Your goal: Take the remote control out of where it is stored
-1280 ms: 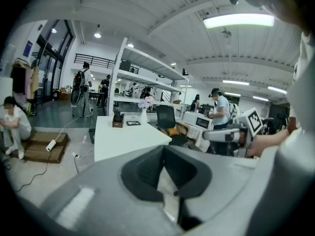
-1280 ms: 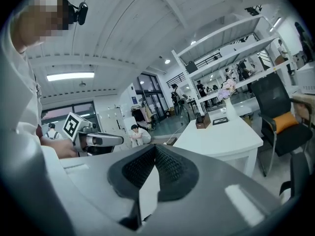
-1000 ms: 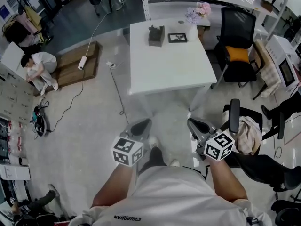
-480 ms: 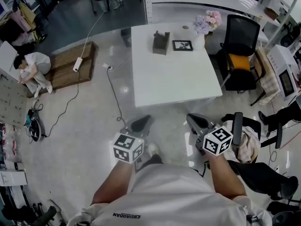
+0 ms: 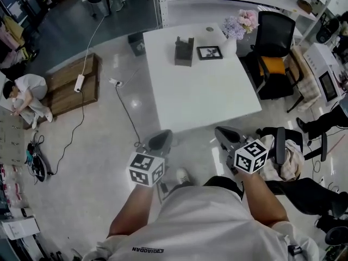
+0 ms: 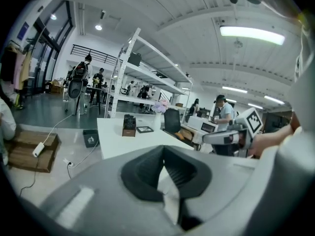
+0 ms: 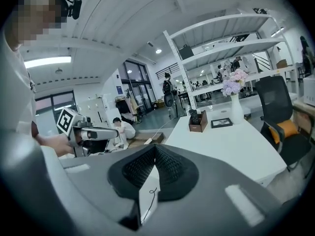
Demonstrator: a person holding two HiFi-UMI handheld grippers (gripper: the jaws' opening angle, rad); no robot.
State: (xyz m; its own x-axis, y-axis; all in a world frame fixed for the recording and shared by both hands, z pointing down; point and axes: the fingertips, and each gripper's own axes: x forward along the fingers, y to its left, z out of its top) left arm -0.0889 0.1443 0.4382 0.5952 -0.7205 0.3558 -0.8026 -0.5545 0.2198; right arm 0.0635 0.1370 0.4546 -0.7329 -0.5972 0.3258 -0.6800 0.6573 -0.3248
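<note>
Left gripper: smooth grey shell with black ribbed pads. The jaws are pinched together to a V-shaped tip with nothing between them. It is held over the pale, glossy floor, short of the table's near edge.
Right gripper: same grey shell and ribbed black pads, jaws closed on nothing, level with the left one.
Remote control: slim, black and bar-shaped, standing upright in its holder, well apart from both grippers.
Holder: small, boxy, open-topped brown caddy on the table's far side.
Table: white, square, with a smooth flat top.
Picture frame: small dark rectangle, just beside the holder.
Vase: slender and white, holding soft pink and lilac flowers at the table's far corner.
Chair: black office chair with an orange cushion, beside the table.
</note>
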